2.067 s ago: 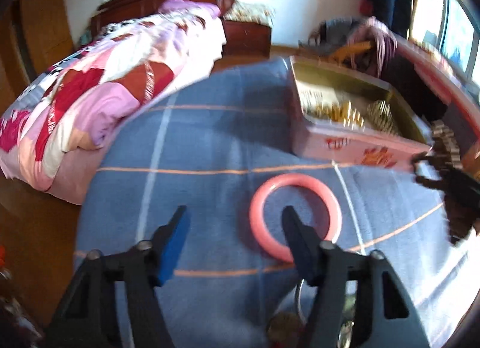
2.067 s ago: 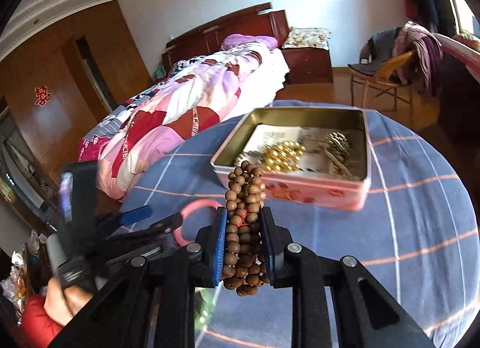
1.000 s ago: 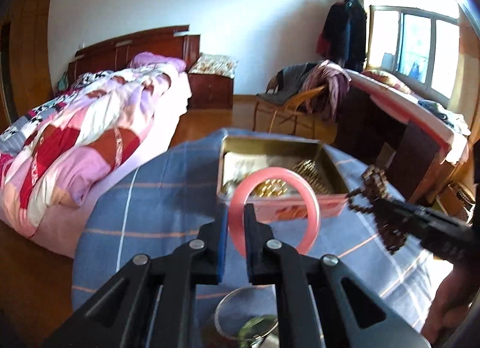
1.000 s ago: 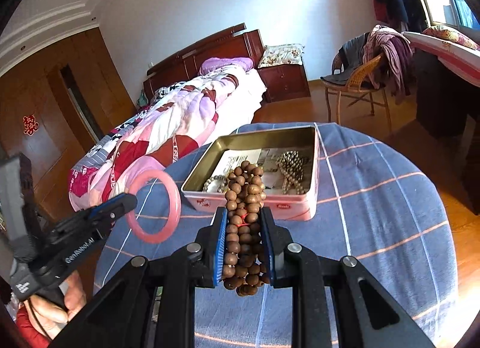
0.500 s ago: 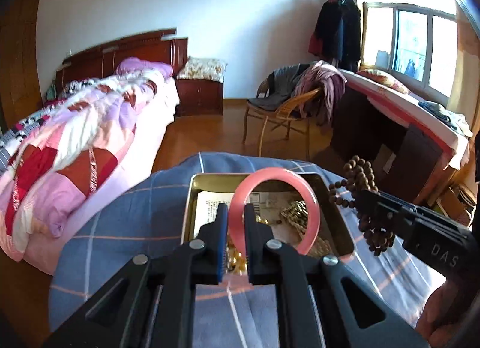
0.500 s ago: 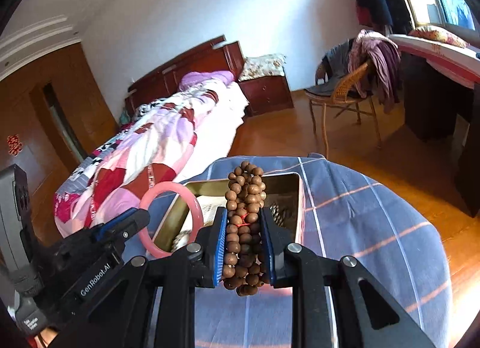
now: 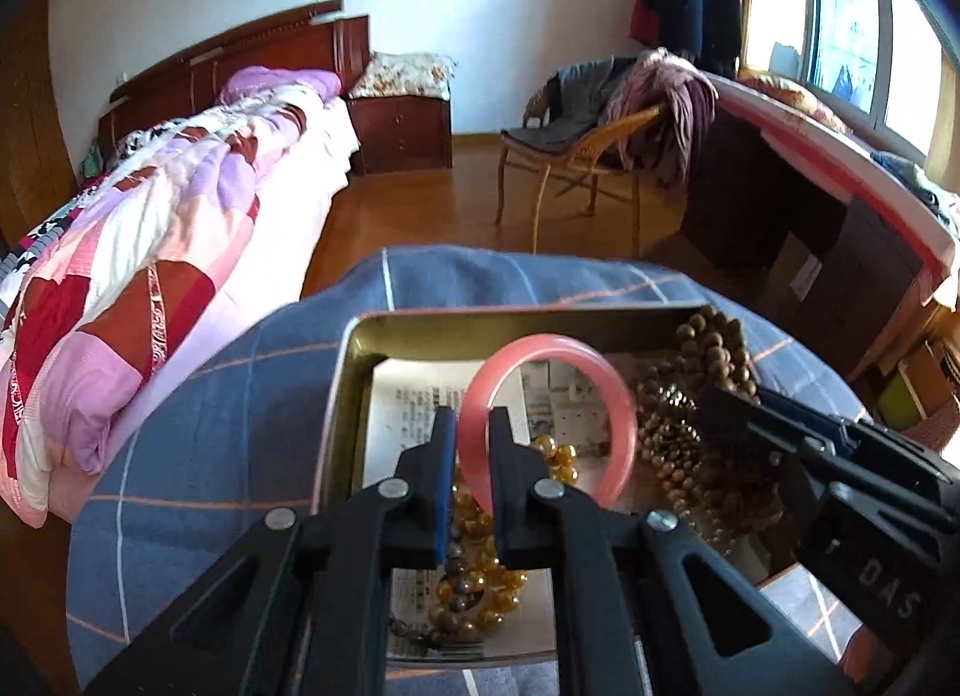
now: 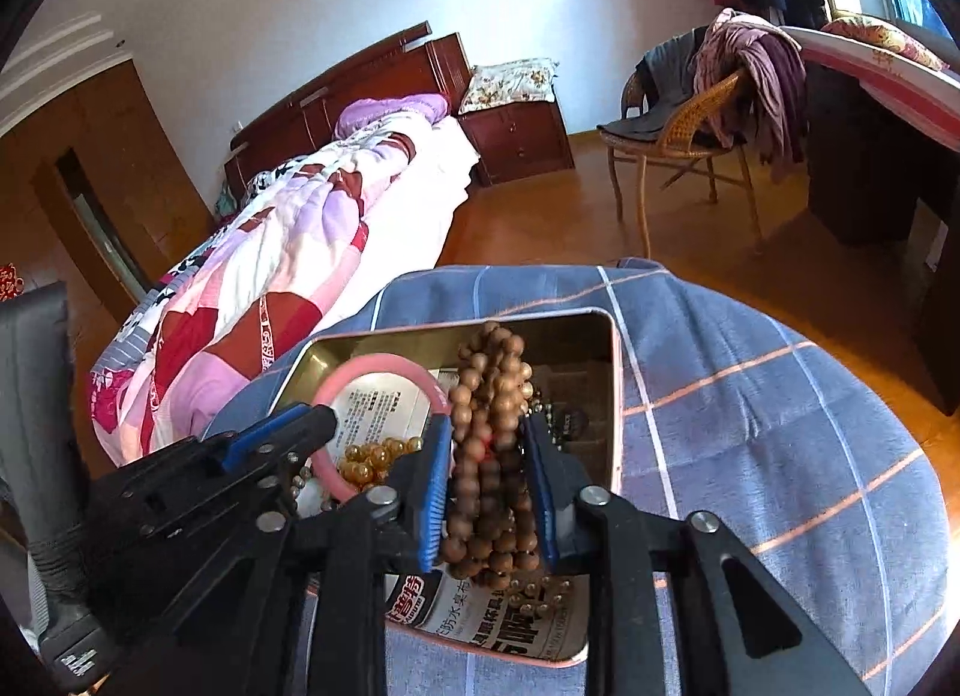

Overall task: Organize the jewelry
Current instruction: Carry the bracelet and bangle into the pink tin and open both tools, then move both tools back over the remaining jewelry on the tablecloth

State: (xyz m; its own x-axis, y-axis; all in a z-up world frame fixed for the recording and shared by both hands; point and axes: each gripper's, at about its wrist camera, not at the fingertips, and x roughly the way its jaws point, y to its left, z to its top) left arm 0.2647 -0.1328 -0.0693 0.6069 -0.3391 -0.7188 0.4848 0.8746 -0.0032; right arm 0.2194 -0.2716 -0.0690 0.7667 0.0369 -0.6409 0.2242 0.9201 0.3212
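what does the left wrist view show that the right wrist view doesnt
Only the left wrist view: the window and the left tool head-on, pinching the pink bangle.

Only the right wrist view: the wooden wardrobe and the right tool, its jaws just opening around the brown bead strand, pads loose.

Both: the open tin with gold beads, the blue checked cloth, the bed and the wicker chair.
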